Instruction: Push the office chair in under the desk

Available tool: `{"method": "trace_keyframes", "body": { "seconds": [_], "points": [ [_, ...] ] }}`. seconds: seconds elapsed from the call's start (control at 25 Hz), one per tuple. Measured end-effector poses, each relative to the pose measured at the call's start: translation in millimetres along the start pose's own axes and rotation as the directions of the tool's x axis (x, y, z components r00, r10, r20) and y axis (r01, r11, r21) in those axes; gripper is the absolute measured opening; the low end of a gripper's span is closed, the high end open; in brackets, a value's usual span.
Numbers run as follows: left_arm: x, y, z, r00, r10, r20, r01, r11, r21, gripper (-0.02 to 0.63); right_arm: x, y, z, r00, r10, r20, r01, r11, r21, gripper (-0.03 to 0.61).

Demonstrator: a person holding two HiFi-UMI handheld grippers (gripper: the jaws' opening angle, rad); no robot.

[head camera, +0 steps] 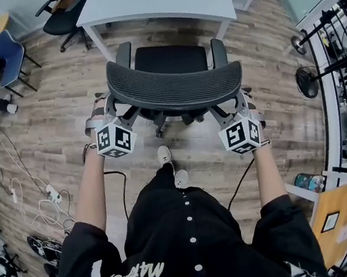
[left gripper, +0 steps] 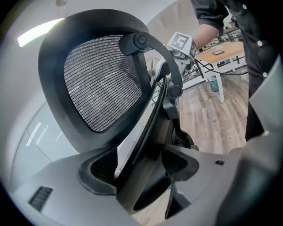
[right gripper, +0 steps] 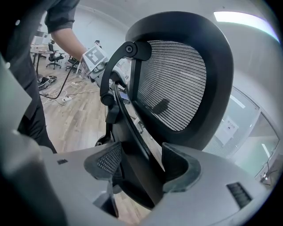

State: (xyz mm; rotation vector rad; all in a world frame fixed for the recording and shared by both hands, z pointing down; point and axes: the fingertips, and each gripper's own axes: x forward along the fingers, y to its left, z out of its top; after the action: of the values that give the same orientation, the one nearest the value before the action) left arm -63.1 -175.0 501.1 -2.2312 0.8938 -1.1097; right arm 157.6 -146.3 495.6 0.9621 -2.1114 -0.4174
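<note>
Chair (head camera: 173,86) backrest in left tongs (left gripper: 140,168) and right tongs (right gripper: 142,166), desk (head camera: 157,2) ahead.

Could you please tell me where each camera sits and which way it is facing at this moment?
Head view: on the person's head, looking steeply down at the office chair and white desk; both forearms, torso and shoes show.
Left gripper view: on the left hand-held gripper, looking along jaws clamped on the chair's back frame; the person's other forearm shows.
Right gripper view: on the right hand-held gripper, mirrored, jaws likewise clamped.
Shared: all three show the mesh backrest; each gripper view shows the other hand-held gripper.
</note>
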Motion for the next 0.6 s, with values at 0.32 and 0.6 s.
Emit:
{"method": "trace_keyframes", "body": {
  "seconds": [0.32, 0.6],
  "points": [
    [12.8, 11.2, -1.8, 1.000, 0.009, 0.011, -0.009, 1.000, 0.006, 0.325, 14.1, -11.6, -0.9, 1.000, 0.000, -0.005, 0.000, 1.000, 0.002, 0.301],
    [23.4, 19.0, -4.9, 1.000, 0.012, 0.016, -0.012, 1.000, 0.008, 0.325, 25.2, -19.2, -1.5, 1.000, -0.004, -0.010, 0.004, 1.000, 0.005, 0.304]
  ]
}}
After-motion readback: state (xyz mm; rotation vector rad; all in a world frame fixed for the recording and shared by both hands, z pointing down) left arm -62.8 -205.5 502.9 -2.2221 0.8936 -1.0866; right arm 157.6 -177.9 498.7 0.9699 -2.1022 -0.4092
